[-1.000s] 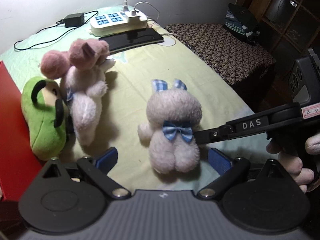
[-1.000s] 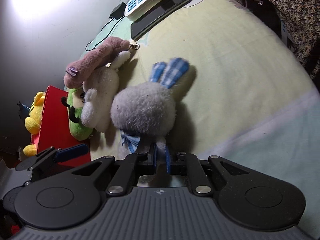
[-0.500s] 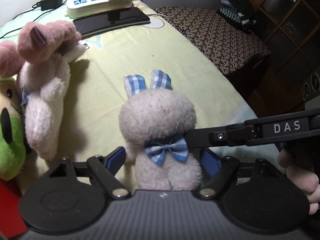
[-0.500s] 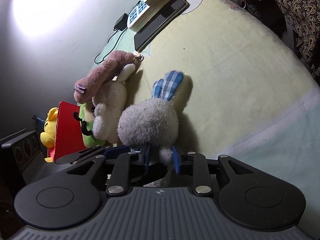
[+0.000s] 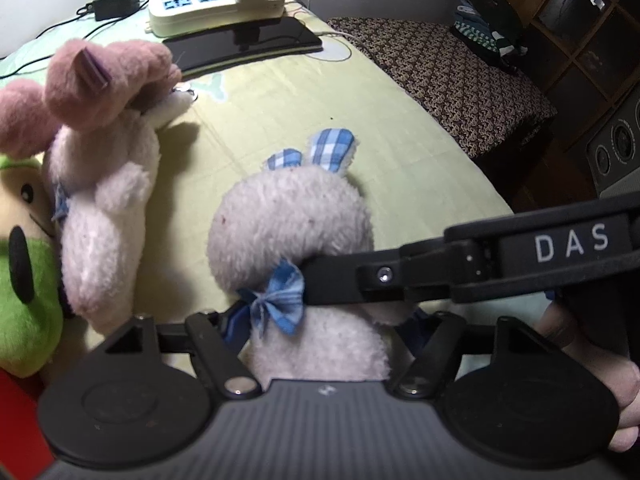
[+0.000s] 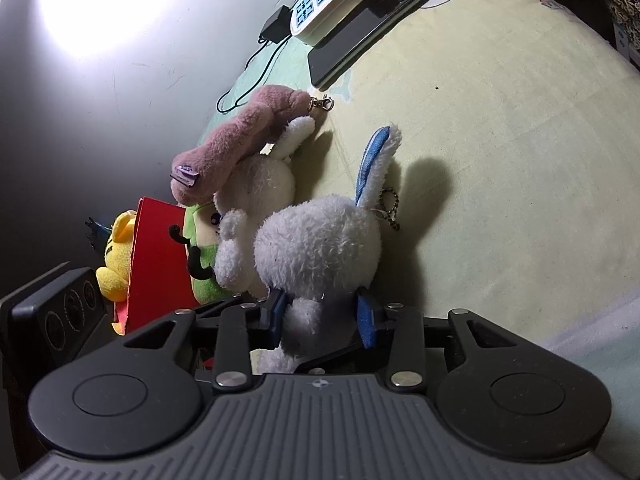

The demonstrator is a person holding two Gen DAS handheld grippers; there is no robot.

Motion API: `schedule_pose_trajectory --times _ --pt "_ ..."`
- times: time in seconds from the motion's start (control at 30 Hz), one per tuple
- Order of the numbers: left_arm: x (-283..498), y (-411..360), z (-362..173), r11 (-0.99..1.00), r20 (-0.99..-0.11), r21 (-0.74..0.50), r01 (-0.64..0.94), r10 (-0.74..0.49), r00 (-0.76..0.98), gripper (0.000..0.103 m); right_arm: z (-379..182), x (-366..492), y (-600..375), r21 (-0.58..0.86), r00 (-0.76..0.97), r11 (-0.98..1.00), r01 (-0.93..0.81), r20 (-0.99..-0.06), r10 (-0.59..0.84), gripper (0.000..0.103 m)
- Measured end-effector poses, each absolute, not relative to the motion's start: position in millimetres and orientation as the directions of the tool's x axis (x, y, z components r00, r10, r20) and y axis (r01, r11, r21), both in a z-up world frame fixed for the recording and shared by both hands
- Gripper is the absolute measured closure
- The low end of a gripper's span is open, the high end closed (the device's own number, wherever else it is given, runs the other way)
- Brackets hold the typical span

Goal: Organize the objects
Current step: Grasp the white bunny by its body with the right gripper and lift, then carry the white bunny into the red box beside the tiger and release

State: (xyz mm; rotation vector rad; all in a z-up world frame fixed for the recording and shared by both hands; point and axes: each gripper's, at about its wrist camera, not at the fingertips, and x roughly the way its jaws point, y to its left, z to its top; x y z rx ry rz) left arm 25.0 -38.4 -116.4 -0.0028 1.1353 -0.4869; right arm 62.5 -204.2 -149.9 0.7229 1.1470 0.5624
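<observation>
A white plush bunny [image 5: 288, 232] with blue checked ears and a blue bow lies on the yellow-green sheet [image 5: 304, 92]; it also shows in the right wrist view [image 6: 320, 240]. My left gripper [image 5: 320, 324] has its fingers around the bunny's body, one on each side. My right gripper [image 6: 322, 316] has opened, its blue pads wide around the bunny's arm, its black finger [image 5: 400, 276] at the neck. A white rabbit with pink ears [image 5: 100, 200] and a green plush [image 5: 24, 280] lie to the left.
A red box [image 6: 156, 264] with a yellow plush [image 6: 116, 256] behind it stands at the left. A power strip [image 5: 216, 0], a black phone [image 5: 244, 42] and cables lie at the bed's far end. A patterned cushion [image 5: 452, 76] is at the right.
My left gripper has moved forward and its fingers have closed in around the bunny's body. My right gripper has widened from shut on the bunny to open.
</observation>
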Motion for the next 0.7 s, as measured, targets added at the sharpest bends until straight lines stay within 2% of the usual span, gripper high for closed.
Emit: schedule_pose_trajectory --times 0.7 --pt "-42.9 -18.3 -60.0 0.902 -0.814 -0.206 0.379 -0.373 0.446 0.033 -83.3 -2.8 -175.9 0.651 0.380 0.701 -0.290 -0.594 0.709 0.067"
